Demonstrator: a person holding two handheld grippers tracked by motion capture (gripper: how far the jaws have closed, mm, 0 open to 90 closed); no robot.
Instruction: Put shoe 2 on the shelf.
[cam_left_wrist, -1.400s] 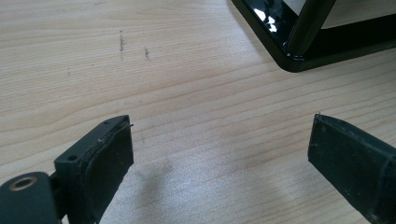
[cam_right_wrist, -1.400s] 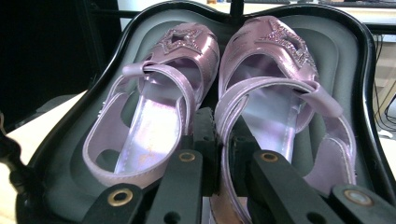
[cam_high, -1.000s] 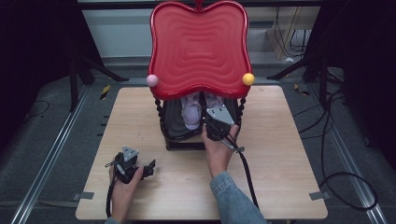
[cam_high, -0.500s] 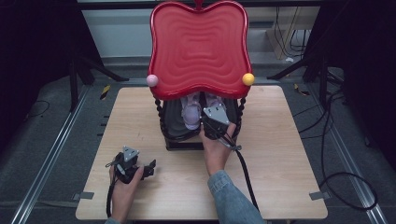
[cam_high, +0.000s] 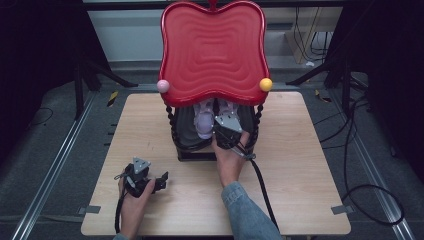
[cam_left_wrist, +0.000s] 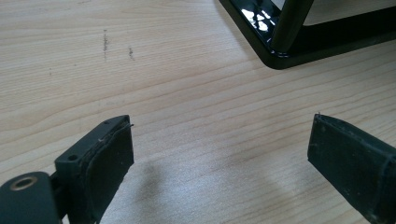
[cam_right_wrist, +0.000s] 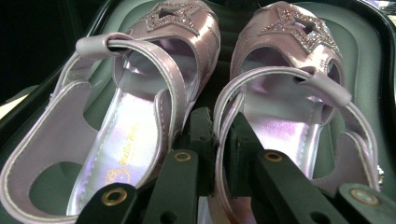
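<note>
Both sandals (cam_right_wrist: 140, 121) lay side by side on the dark lower tray (cam_right_wrist: 369, 70) of the rack, under its red top (cam_high: 212, 50), toes pointing away from the person. The right claw (cam_right_wrist: 215, 140) was pinched narrow on the inner edge of the right-hand sandal (cam_right_wrist: 280, 107), one jaw in the gap between the two shoes and the other inside its heel strap. Its jaws had just been easing open a little with that edge between them, though the pads looked to be gripping it. The left claw (cam_left_wrist: 219, 158) rested wide and empty over the bare counter (cam_left_wrist: 187, 70), near the rack's black base (cam_left_wrist: 299, 51). Judged from this, the pair was already on the tray; letting go and pulling the hand out remained.
</note>
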